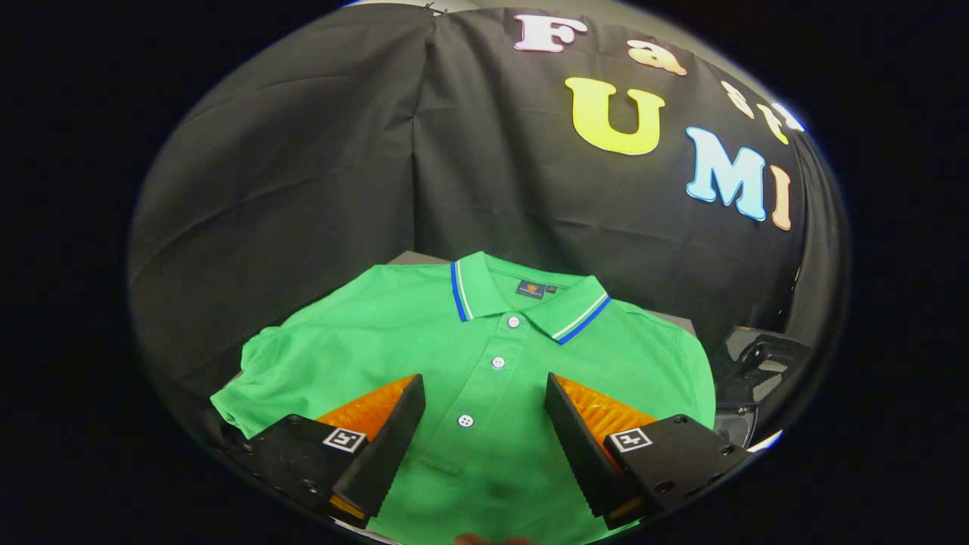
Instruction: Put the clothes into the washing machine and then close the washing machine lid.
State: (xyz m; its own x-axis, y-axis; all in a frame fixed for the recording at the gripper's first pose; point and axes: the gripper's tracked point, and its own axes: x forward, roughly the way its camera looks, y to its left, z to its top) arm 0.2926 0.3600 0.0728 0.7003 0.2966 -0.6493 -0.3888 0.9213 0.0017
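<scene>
Beyond my gripper (484, 401), whose fingers stand spread apart with nothing pressed between them, the far side of the booth is closed off by a black cloth wall (303, 166). The cloth hangs in soft folds and creases, with a vertical seam (425, 136) running down it left of centre, so it reads as two panels meeting. At its foot a grey tabletop (412, 258) shows as a thin strip on the far left and again on the far right. Near the right side sits a dark, glossy object (757, 359) I cannot identify. Light falls from above, evenly, and the cloth goes darker toward the left.
</scene>
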